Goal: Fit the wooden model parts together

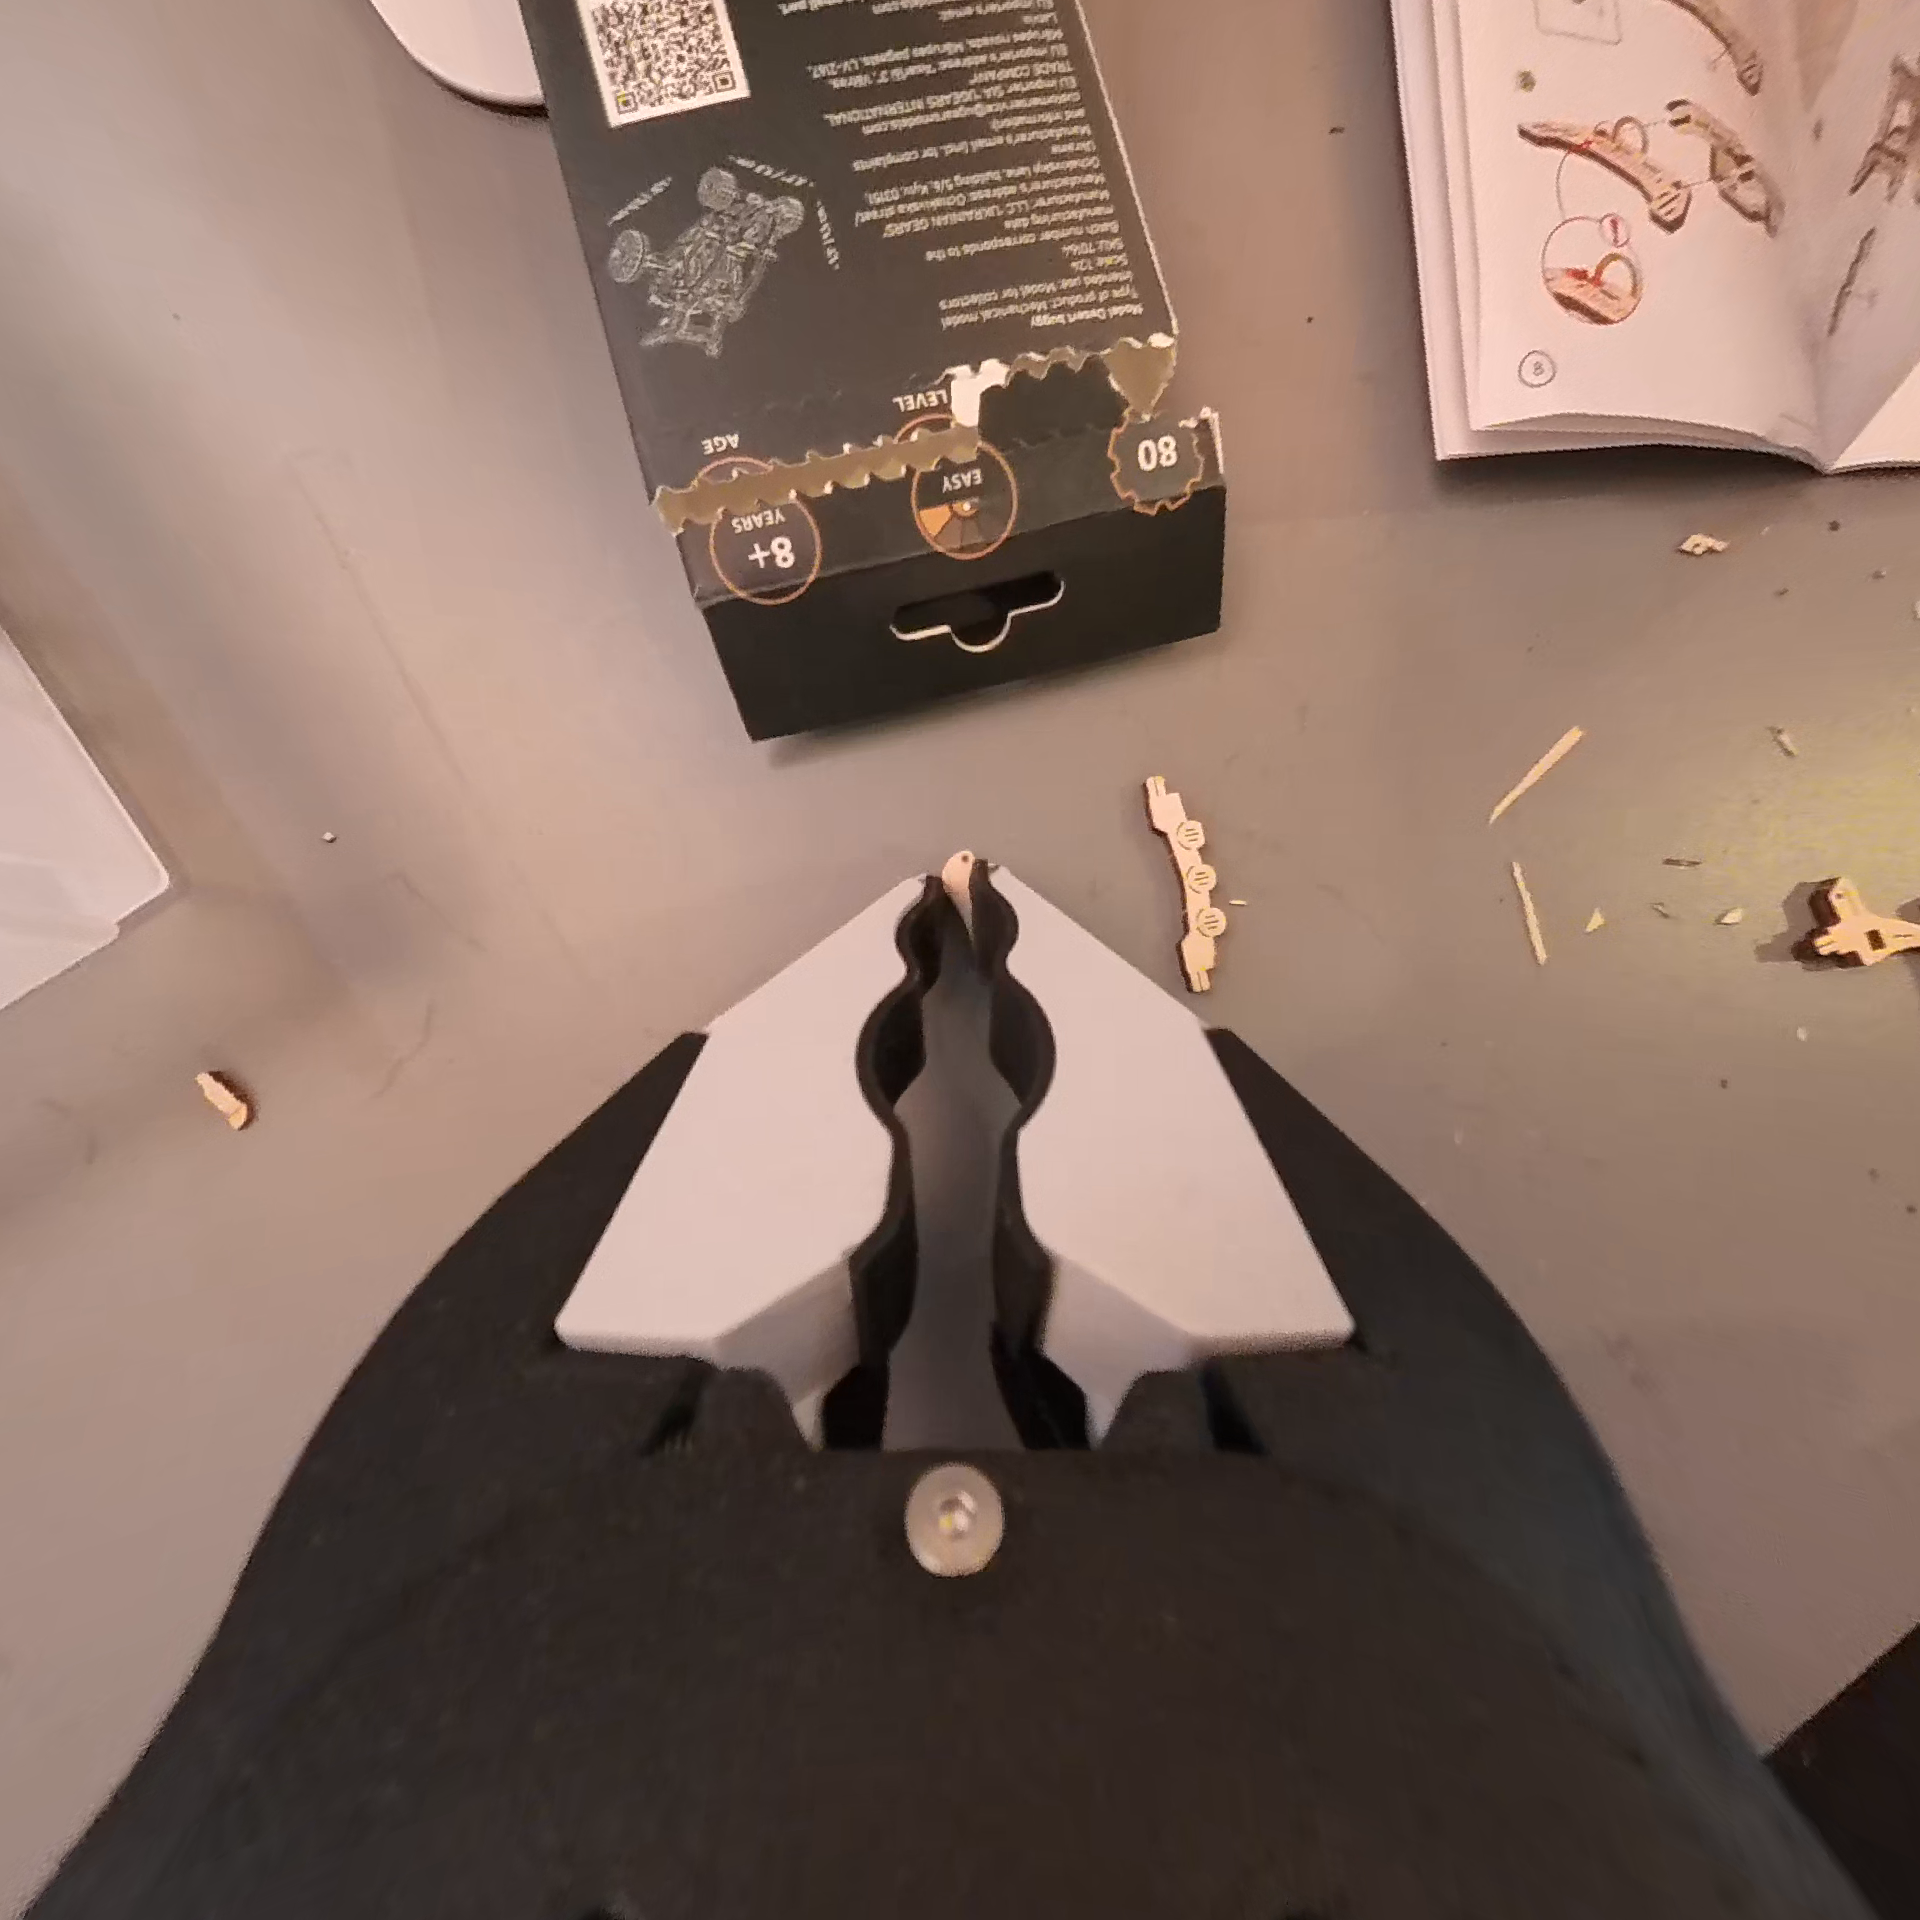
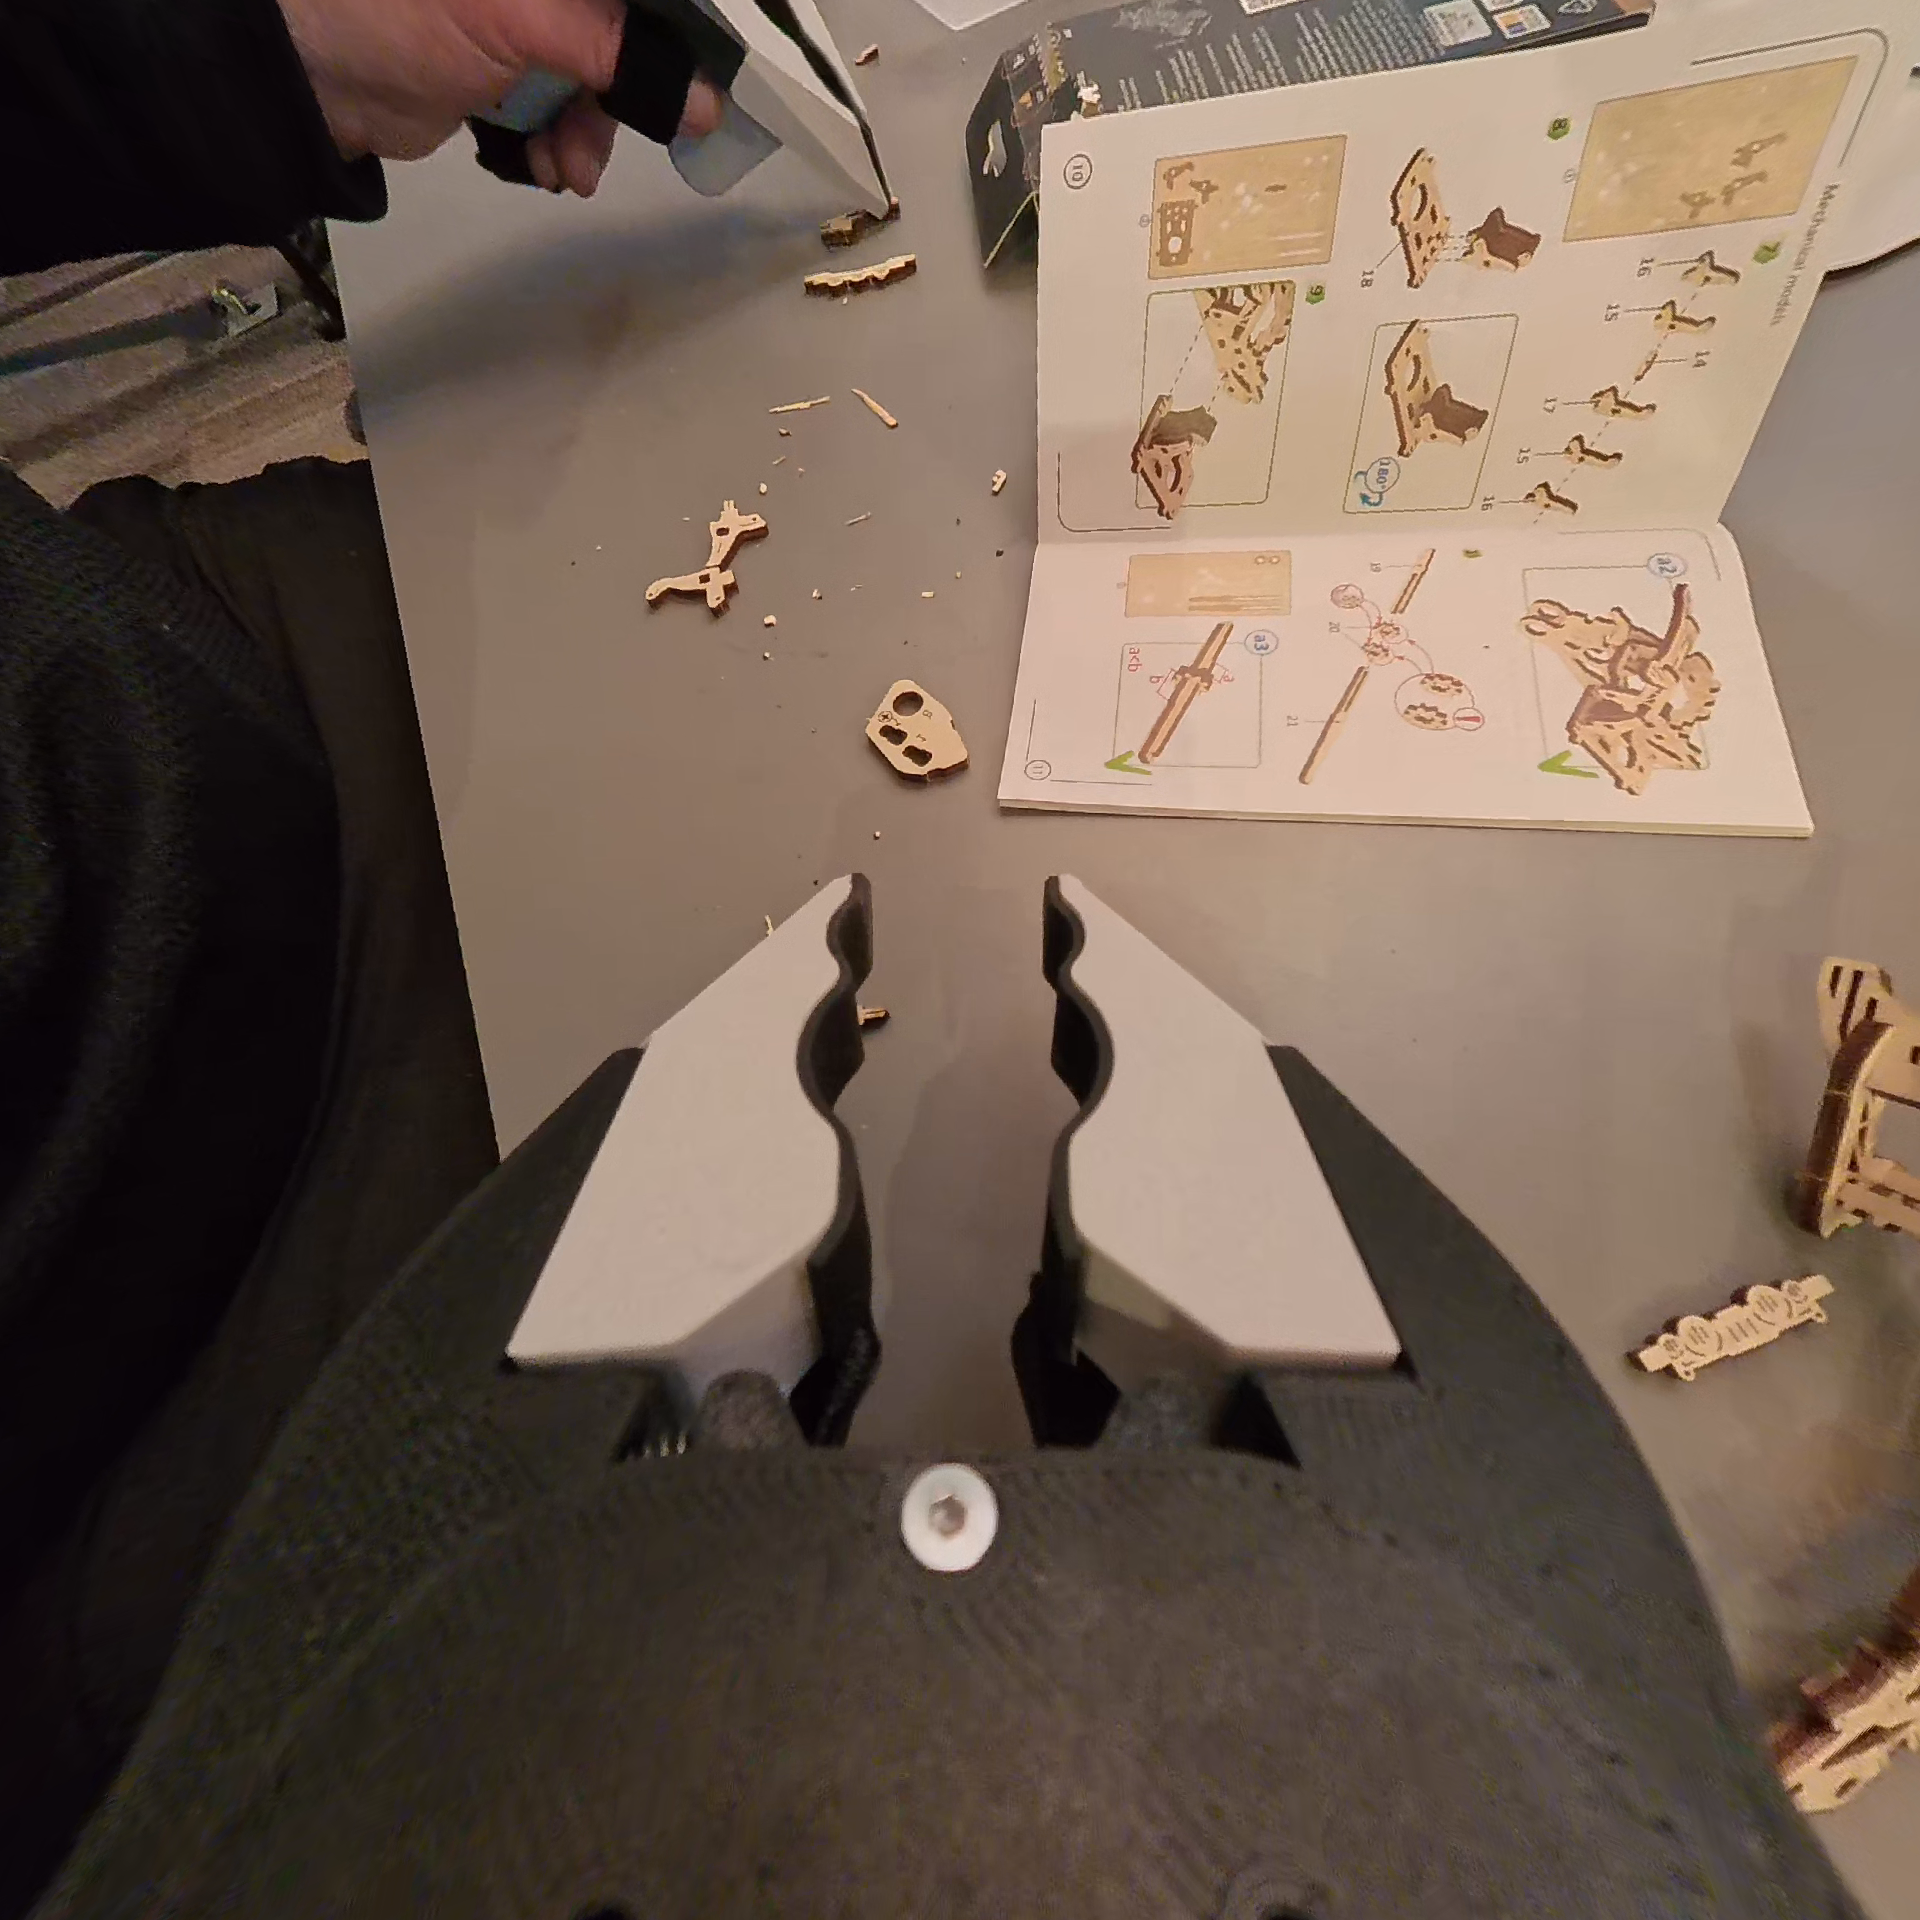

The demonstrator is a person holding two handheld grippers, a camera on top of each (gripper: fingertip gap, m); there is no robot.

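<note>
My left gripper [image 1: 961, 883] is shut on a small pale wooden part [image 1: 956, 869], and only the part's rounded tip shows past the pads. In the right wrist view the left gripper's tip [image 2: 881, 203] is down at the grey table on a small wooden part [image 2: 854, 225]. A curved wooden strip [image 1: 1193, 885] with three round marks lies just right of it. My right gripper [image 2: 956, 894] is open and empty above the table. A flat wooden plate with holes [image 2: 916, 730] lies a little ahead of it, and a branched part [image 2: 712, 566] lies farther off.
A dark model box [image 1: 883, 364] lies ahead of the left gripper. An open instruction booklet [image 2: 1403, 468] lies to the right. A partly built wooden assembly [image 2: 1865, 1112] and a notched strip [image 2: 1730, 1325] sit at the right edge. Splinters are scattered about. A person's sleeve and hand [image 2: 468, 73] are at the upper left. About 30 cm separates my left fingertips from my right.
</note>
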